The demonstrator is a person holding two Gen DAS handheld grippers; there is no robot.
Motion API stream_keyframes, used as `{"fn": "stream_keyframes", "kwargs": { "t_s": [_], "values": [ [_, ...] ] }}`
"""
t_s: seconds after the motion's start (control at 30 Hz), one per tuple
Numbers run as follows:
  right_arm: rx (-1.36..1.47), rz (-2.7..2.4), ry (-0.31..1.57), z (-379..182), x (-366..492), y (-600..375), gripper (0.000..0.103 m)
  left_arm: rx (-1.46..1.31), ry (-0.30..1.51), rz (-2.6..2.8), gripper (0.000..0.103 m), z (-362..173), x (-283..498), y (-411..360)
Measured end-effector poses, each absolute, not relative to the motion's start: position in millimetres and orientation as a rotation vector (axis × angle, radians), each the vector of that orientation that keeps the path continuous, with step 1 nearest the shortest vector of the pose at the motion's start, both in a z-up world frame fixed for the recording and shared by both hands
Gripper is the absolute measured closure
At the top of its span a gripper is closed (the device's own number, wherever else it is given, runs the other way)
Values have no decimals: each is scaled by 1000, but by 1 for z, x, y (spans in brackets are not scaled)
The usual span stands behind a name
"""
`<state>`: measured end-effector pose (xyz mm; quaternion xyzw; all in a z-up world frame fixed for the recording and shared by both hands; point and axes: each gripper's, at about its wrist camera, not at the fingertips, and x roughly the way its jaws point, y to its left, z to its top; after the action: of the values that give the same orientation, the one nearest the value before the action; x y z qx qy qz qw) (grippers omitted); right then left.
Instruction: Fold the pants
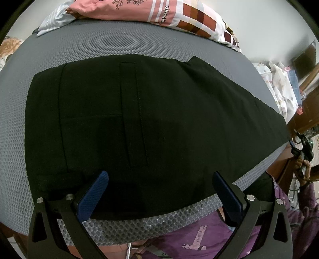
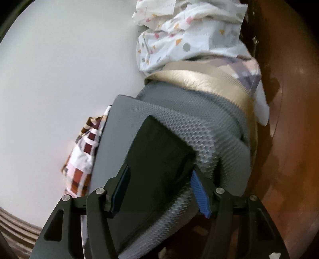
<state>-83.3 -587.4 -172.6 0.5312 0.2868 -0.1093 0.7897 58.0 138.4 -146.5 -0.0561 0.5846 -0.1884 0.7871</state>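
Black pants [image 1: 139, 111] lie flat on the grey mesh mattress [image 1: 79, 49], waistband at the left, legs running off to the right. My left gripper [image 1: 159, 177] is open, its blue pads [image 1: 93, 195] spread over the near edge of the pants at the seat. In the right wrist view the leg end of the pants [image 2: 157, 157] lies on the mattress corner [image 2: 209, 135]. My right gripper [image 2: 159, 179] is open, its jaws either side of the leg hem; whether they touch it I cannot tell. The right gripper also shows in the left wrist view [image 1: 301, 147].
A pink patterned pillow [image 1: 159, 14] lies at the far side of the mattress. A pile of white spotted bedding [image 2: 189, 33] and a gold quilt [image 2: 199, 79] sit beyond the mattress end. A wooden floor [image 2: 289, 139] lies to the right. The person's purple clothing [image 1: 209, 235] is near.
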Motion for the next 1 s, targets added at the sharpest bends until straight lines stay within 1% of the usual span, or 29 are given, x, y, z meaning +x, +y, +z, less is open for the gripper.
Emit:
{"fn": "stream_keyframes", "kwargs": {
  "t_s": [0.1, 0.23, 0.3, 0.37, 0.4, 0.43, 0.47, 0.63, 0.87, 1.0],
  "values": [
    [1182, -171, 566, -170, -85, -585, 44, -124, 1258, -409, 0, -148, 58, 140],
    [1184, -209, 615, -179, -84, -589, 45, -122, 1256, -412, 0, -148, 57, 142],
    [1174, -211, 613, -178, -82, -588, 44, -120, 1256, -411, 0, -148, 57, 142],
    [1119, -237, 635, -173, -74, -583, 45, -117, 1258, -409, 0, -147, 58, 141],
    [1070, -262, 660, -169, -69, -579, 59, -115, 1259, -408, 0, -147, 58, 141],
    [1023, -285, 705, -167, -62, -574, 88, -115, 1260, -407, 0, -147, 58, 141],
    [1013, -285, 734, -169, -56, -571, 93, -116, 1260, -406, 0, -146, 57, 141],
    [989, -221, 730, -151, -42, -550, 93, -168, 1273, -390, 0, -140, 60, 145],
    [929, -20, 687, -98, -17, -486, 93, -204, 1102, -389, 0, -86, 50, 137],
    [900, 106, 699, -82, -1, -438, 93, -307, 1065, -416, 0, -72, 49, 136]
  ]
}}
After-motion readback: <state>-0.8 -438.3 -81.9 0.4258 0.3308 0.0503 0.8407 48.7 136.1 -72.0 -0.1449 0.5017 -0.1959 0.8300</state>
